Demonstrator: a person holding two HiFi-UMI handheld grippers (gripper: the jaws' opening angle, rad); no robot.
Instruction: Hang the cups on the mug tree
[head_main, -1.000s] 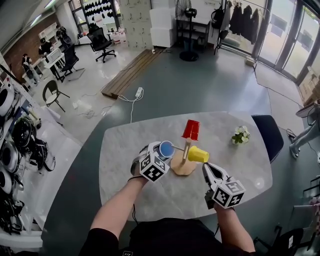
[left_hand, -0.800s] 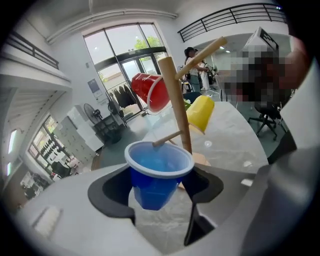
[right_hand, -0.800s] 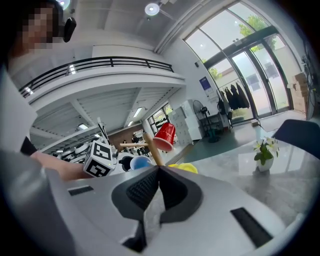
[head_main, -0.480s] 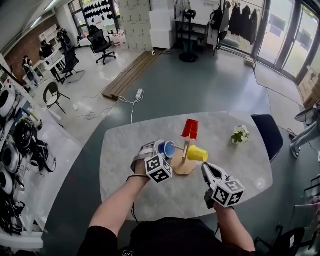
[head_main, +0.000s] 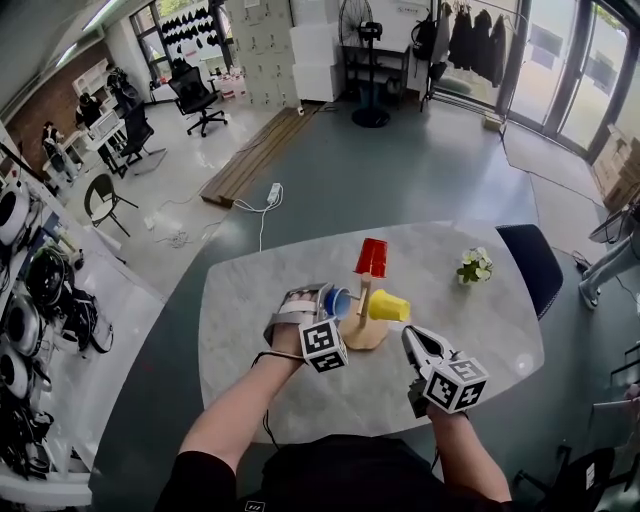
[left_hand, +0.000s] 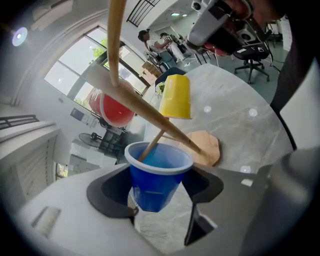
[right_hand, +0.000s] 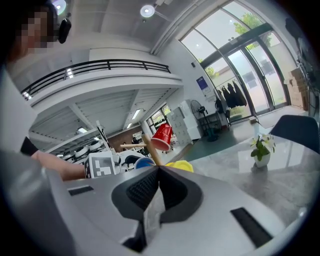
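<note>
A wooden mug tree (head_main: 364, 300) stands on a round base on the marble table (head_main: 480, 335). A red cup (head_main: 371, 257) sits upside down on its top, and a yellow cup (head_main: 388, 306) hangs on a right-hand peg. My left gripper (head_main: 328, 300) is shut on a blue cup (head_main: 337, 302) just left of the stem. In the left gripper view a wooden peg (left_hand: 150, 146) reaches into the blue cup (left_hand: 157, 175), with the yellow cup (left_hand: 176, 96) and red cup (left_hand: 114, 107) behind it. My right gripper (head_main: 408, 335) is shut and empty, to the right of the base.
A small pot of white flowers (head_main: 474, 267) stands at the table's far right. A dark chair (head_main: 530, 262) is pushed against that edge. Bare marble lies between the tree's base (head_main: 365, 335) and the table's near edge.
My left gripper has rolled about its own line with the blue cup in it, staying beside the stem. The right gripper has kept still.
</note>
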